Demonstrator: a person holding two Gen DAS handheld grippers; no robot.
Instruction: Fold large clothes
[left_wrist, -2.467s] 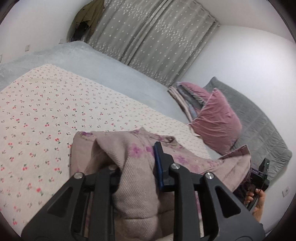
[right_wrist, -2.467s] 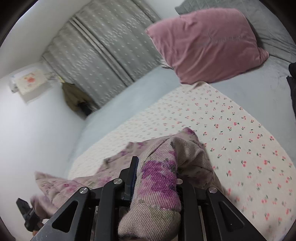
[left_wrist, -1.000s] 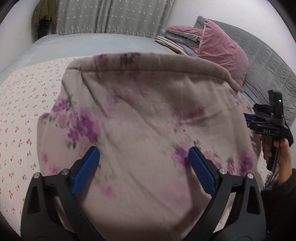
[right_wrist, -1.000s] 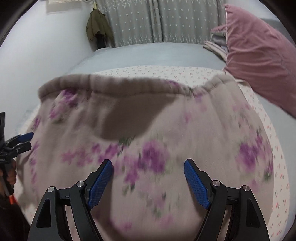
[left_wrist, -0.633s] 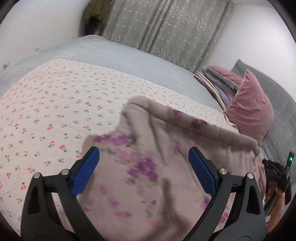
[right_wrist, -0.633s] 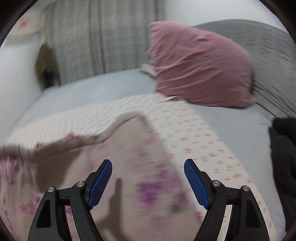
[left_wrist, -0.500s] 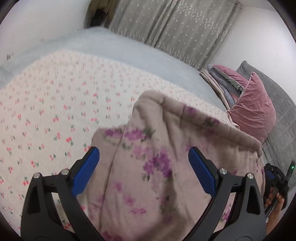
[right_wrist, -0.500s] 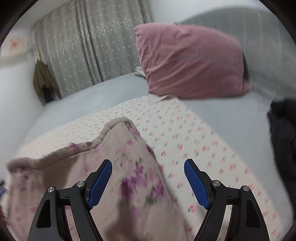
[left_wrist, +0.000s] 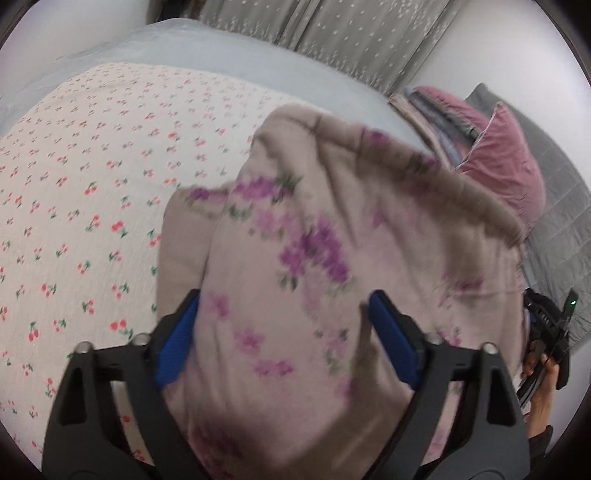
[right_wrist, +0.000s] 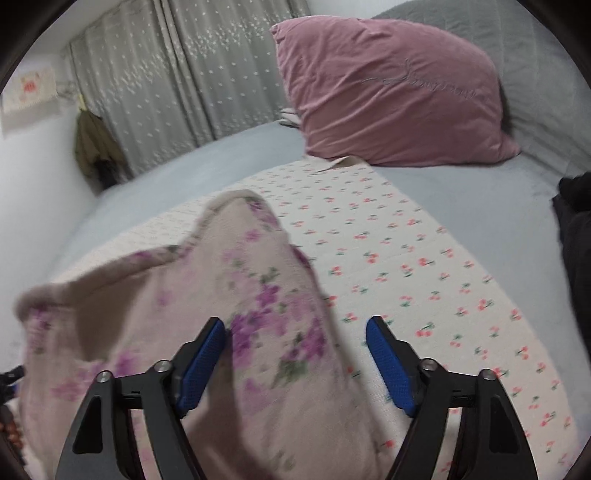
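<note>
A beige-pink garment with purple flowers (left_wrist: 332, 258) lies folded over on the cherry-print sheet (left_wrist: 81, 192). My left gripper (left_wrist: 284, 343) hovers over its left part; the jaws are closing with a thick fold of the cloth between the blue pads (left_wrist: 177, 339), which do not visibly pinch it. In the right wrist view the same garment (right_wrist: 221, 295) fills the lower left. My right gripper (right_wrist: 295, 365) straddles its right edge, jaws closing, with cloth beside the left pad (right_wrist: 203, 362) and bare sheet (right_wrist: 443, 295) under the right pad. A hand (left_wrist: 539, 373) shows at the garment's far right side.
A pink pillow (right_wrist: 388, 92) leans on a grey quilted headboard (right_wrist: 535, 74). Folded blankets (left_wrist: 436, 110) are stacked beside it. A dark garment (right_wrist: 576, 236) lies at the bed's right edge. Grey curtains (right_wrist: 184, 74) and a hanging jacket (right_wrist: 92, 144) stand behind the bed.
Both grippers let go of the garment and stood wide open over it. Since then each has swung toward its own side edge of the cloth, and both pairs of jaws have narrowed.
</note>
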